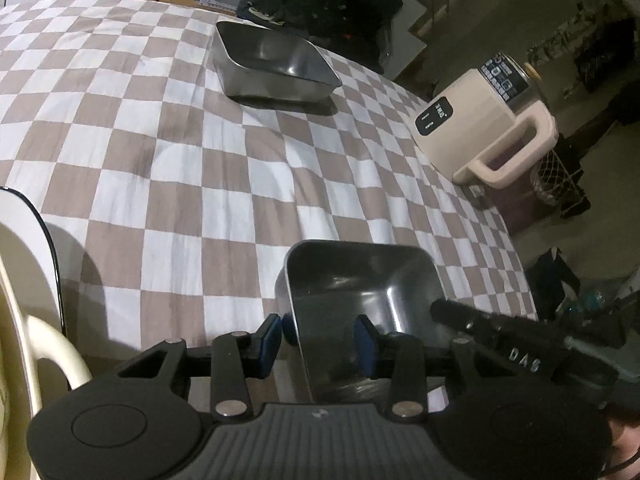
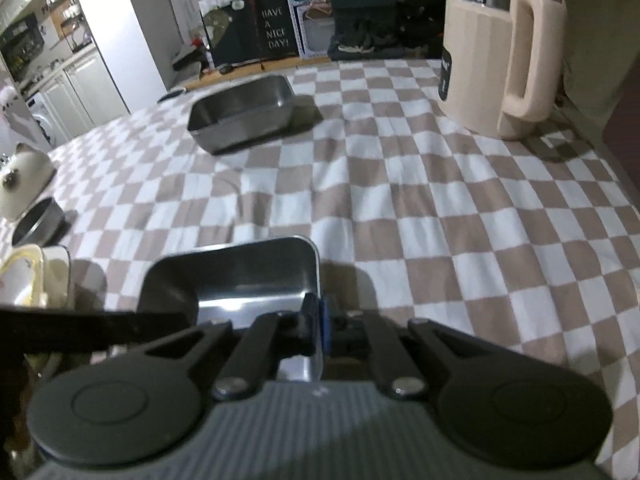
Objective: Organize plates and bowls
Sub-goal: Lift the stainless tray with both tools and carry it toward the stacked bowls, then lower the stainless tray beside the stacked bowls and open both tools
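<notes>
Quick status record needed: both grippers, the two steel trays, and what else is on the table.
right gripper: shut on right rim of near tray
left gripper: jaws straddle the near tray's left wall, pads not pressing
far tray: alone on checkered cloth, empty
kettle: upright at the table's right edge
task: trays not yet stacked

On the checked tablecloth (image 2: pixel 400 200): near steel tray (image 2: pixel 240 276) at the front edge, far steel tray (image 2: pixel 244 112) well behind it, nearer the back. Right of both, near the cloth's right edge, an upright jug (image 2: pixel 496 64). At the left edge, a small round tin (image 2: pixel 38 226) before a lidded pot (image 2: pixel 24 180). Behind the table, a lettered sign (image 2: pixel 276 28).
</notes>
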Available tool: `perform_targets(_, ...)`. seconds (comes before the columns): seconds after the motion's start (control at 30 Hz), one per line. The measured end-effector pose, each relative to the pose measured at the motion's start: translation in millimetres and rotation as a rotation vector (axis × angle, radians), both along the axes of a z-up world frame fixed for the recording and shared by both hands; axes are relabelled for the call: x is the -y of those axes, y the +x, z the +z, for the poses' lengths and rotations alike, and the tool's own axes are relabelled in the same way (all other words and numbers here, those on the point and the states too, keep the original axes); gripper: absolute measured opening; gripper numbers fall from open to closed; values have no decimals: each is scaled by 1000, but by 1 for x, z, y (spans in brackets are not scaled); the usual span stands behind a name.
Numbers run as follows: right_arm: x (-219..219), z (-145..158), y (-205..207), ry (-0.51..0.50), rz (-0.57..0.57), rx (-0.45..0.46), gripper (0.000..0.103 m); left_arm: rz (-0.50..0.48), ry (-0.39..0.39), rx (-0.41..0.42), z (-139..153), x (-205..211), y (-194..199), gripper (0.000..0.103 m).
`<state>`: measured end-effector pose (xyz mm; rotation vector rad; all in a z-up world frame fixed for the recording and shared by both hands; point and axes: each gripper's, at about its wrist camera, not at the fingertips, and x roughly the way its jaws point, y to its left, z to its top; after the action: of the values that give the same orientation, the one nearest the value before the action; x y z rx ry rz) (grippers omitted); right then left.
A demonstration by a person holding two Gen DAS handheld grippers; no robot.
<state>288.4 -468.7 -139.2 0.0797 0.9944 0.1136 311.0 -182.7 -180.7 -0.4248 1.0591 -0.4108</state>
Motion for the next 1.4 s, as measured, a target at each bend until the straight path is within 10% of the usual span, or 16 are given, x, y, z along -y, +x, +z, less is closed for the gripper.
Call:
perform_targets(0.73,6,5,-14,29,-21,-21,9,-4,64,16,11,-1,-5,43)
perform_targets(1.07,9,19,-33,25,-19,7,54,-12,76,50,25,0,-18,55)
perform_targets(1.4,14,41,-52,3,-54,125,95,-4,106,152,57,-6,-34,103)
